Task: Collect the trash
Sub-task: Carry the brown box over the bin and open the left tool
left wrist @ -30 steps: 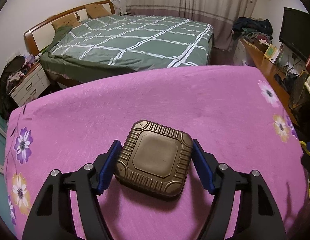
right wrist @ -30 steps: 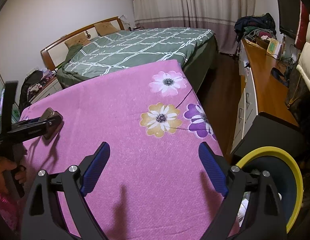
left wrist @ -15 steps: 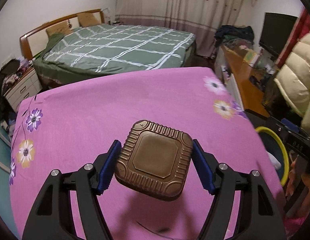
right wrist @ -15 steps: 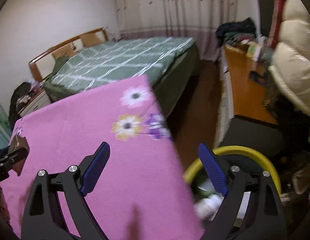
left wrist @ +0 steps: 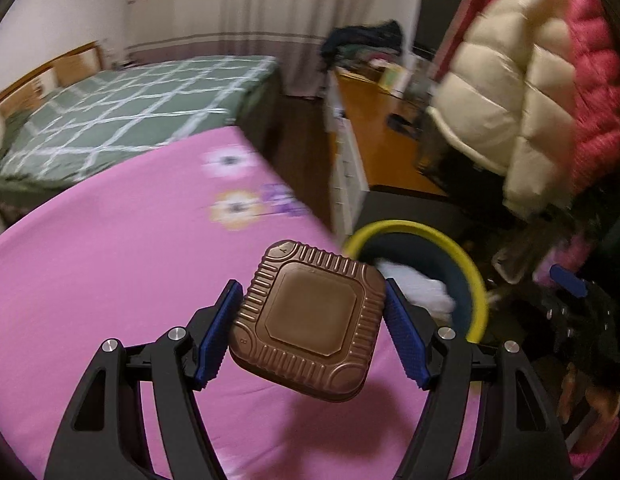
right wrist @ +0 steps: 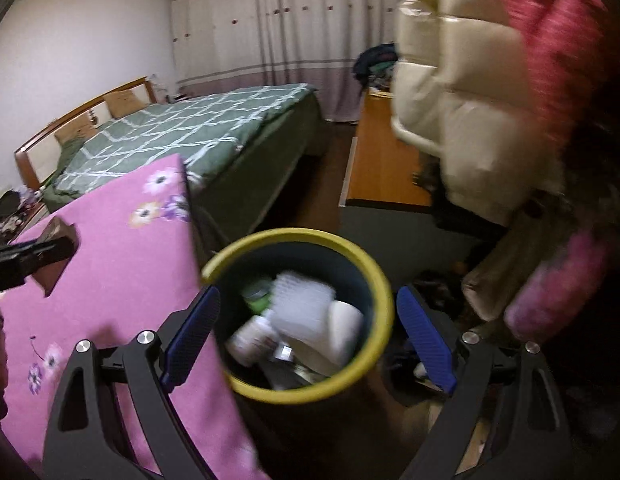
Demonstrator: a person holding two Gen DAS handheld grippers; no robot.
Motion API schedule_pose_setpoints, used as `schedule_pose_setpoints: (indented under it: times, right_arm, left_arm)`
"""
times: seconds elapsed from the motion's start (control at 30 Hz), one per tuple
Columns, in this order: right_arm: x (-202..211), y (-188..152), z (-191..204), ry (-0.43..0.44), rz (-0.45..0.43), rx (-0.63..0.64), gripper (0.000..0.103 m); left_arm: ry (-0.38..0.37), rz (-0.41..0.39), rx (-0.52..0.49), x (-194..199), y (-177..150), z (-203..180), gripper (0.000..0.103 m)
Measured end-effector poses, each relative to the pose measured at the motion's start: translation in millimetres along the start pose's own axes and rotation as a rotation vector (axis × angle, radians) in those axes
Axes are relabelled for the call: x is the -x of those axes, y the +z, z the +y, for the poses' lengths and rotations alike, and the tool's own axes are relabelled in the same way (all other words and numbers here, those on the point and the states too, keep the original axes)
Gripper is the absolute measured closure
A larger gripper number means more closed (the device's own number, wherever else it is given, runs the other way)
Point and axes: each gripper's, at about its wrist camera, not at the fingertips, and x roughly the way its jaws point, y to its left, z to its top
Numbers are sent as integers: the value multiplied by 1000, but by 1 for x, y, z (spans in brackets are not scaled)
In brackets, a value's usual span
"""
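— Where am I steering this rig?

— A bedroom in a home. I see a bed point(right wrist: 198, 132) with a green checked cover and a wooden headboard point(right wrist: 82, 108), and long curtains point(right wrist: 270, 20) across the far wall.

— Anything else homely?

— Puffy jackets point(left wrist: 510, 92) hang at my right over a wooden desk point(left wrist: 374, 136) heaped with clothes, I think; it's blurred. A pink flowered cloth point(left wrist: 130, 240) lies in front, with a yellow-rimmed bin point(right wrist: 298, 316) full of rubbish beside it.
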Motion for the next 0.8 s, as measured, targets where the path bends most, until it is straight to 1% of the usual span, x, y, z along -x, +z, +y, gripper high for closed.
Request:
schedule_pose_setpoints:
  times: [0.07, 0.27, 0.47, 0.5, 0.53, 0.57, 0.67, 0.73, 0.8]
  right_arm:
    - [6, -6, -13, -11, 2, -8, 17]
    - [22, -17, -48, -45, -3, -49, 17]
    - [35, -25, -66, -67, -12, -69, 16]
    - [36, -26, -68, -68, -12, -73, 15]
    - [36, -26, -69, -71, -10, -77, 15]
    - [36, -27, -70, -70, -7, -80, 15]
    - [38, -30, -69, -58, -5, -77, 15]
    - [39, -31, -66, -49, -7, -69, 15]
    - [42, -31, -60, -31, -11, -59, 15]
  left_arm:
    - [-27, 19, -31, -16, 7, -29, 33]
    - [-78, 99, -91, -72, 26, -85, 33]
    - [-78, 175, -118, -122, 32, -115, 32]
    - [-77, 183, -120, -128, 32, -118, 28]
    - [-70, 193, -118, -133, 31, -120, 22]
    - [-65, 191, -110, -134, 29, -120, 10]
    - [-61, 175, -87, -128, 28, -117, 9]
    - [-53, 156, -69, -113, 28, -109, 9]
    - [-38, 108, -54, -85, 28, -96, 9]
